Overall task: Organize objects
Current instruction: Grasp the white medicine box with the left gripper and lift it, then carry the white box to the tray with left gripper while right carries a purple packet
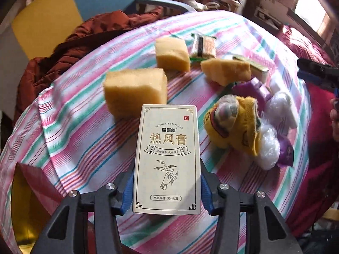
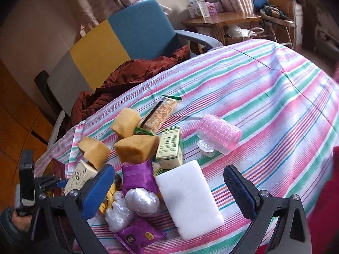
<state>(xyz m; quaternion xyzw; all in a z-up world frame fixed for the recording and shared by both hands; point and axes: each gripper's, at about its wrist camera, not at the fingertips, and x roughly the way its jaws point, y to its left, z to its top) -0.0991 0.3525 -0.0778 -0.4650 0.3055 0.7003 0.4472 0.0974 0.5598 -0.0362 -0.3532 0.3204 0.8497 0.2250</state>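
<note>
Nearest the left wrist camera, at the bottom centre of its frame, the left gripper (image 1: 167,192) is seen clamped on a cream carton (image 1: 167,154) printed with gold lettering, the blue pads pressing its two long edges near the lower end. Most of the carton's length stands out beyond the pads, so a twist or a quick swing could, by judgement, lever it loose, and the thin card could be dented if it is squeezed harder. Beyond it on the striped cloth (image 1: 84,114) a yellow sponge (image 1: 135,91) lies just above the carton's top edge and a yellow plush toy (image 1: 233,124) just to its right; either could be nudged if the carton is carried low across them. In the right wrist view the right gripper (image 2: 169,188) is seen with its jaws spread wide and nothing held, poised over a white foam block (image 2: 188,199) in the lower centre of the frame. Its left pad sits close above a purple packet (image 2: 139,177) and clear plastic-wrapped bundles (image 2: 131,207), which are crowded against the block's left edge; a closing there could catch a wrapper together with the block, or push the heap toward the cloth's edge at lower left. A pink roller (image 2: 220,135) lying on its side at right of centre could be set rolling down the sloping cloth by any knock.
</note>
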